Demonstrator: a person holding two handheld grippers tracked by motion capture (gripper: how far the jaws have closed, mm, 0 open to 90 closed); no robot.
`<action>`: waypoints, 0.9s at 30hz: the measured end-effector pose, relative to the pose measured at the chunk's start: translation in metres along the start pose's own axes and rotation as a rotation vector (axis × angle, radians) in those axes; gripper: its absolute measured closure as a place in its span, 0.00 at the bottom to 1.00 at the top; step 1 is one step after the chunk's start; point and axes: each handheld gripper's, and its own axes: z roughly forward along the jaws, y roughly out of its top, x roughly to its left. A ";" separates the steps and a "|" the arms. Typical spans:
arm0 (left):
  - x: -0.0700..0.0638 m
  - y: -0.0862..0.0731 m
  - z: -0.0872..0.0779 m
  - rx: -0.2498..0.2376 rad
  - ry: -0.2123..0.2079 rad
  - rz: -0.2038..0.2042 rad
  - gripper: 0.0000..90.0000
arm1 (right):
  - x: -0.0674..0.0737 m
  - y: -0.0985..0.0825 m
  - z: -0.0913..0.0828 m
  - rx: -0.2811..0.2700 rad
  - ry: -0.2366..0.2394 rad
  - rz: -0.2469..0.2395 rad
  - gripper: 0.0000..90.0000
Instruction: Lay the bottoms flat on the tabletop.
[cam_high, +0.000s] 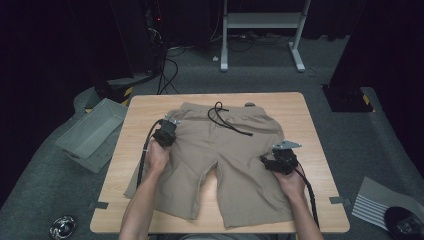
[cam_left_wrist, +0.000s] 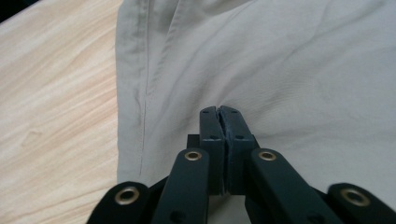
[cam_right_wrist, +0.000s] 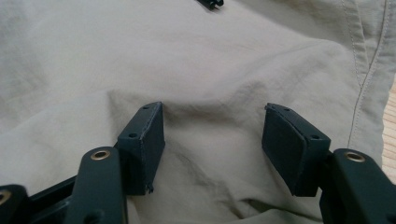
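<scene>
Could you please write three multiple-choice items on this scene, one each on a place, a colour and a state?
1. Where do the beige cloth shorts lie?
A on the wooden table
B in the grey plastic bin
C on the floor

2. What colour is the shorts' drawstring cord?
A white
B black
C red

3. How do the right gripper jaws stand?
A shut on the cord
B shut on nothing
C open over the cloth

A: the shorts are spread flat on the tabletop. B: the cord is dark against the beige. C: a wide gap separates the pads.

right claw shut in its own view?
No: in the right gripper view the right claw has its two black jaws standing wide apart over the rumpled beige fabric shorts, with cloth showing between them.
</scene>
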 end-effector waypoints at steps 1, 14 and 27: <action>-0.003 -0.001 0.000 -0.003 0.002 0.015 0.93 | 0.000 0.000 0.000 0.000 -0.002 0.003 0.43; -0.025 -0.036 -0.019 -0.013 -0.258 0.015 0.60 | 0.000 0.000 0.000 0.001 -0.004 0.006 0.43; -0.032 -0.014 -0.014 -0.019 -0.165 0.060 0.94 | 0.000 0.000 0.000 0.001 -0.005 0.007 0.43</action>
